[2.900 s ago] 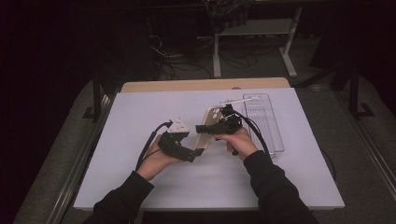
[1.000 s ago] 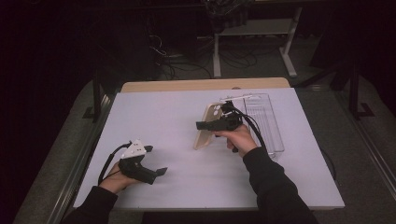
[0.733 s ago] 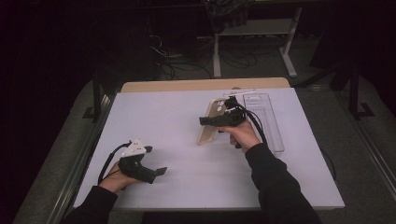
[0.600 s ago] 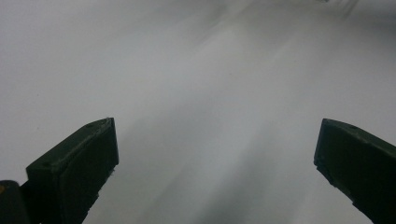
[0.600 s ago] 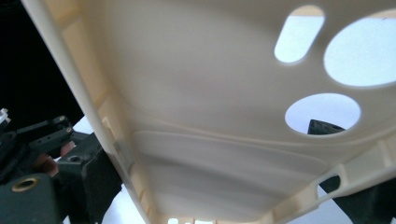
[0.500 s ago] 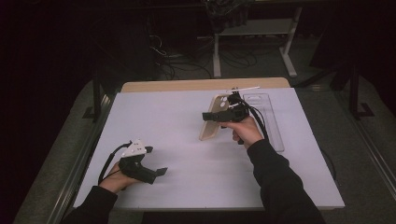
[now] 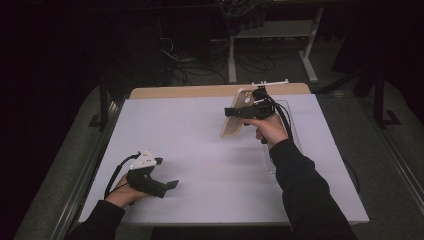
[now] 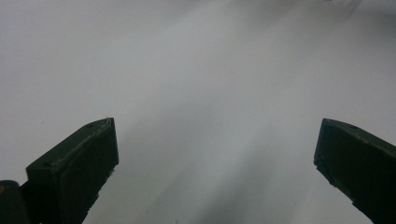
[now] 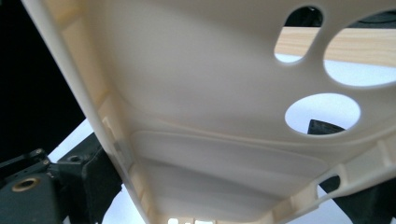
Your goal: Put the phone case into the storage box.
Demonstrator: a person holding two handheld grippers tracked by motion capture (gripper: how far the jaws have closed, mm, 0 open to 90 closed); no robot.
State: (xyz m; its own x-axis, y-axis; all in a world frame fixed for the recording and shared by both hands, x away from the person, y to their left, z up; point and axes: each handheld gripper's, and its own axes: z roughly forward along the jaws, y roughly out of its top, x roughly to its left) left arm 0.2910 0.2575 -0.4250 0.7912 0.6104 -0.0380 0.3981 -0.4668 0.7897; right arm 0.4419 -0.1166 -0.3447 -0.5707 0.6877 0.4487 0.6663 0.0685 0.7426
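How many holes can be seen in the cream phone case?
3 in the right gripper view: a slot, a big hole beside it, a round hole below. Others may be hidden.

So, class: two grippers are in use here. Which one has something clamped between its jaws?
The right gripper, raised over the table's far side, grips a cream phone case. The left gripper rests near the table's front edge, jaws wide apart around nothing.

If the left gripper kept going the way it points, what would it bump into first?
Probably just the white table. The left gripper is open, its jaws aimed low across bare tabletop, with nothing ahead as far as its view shows.
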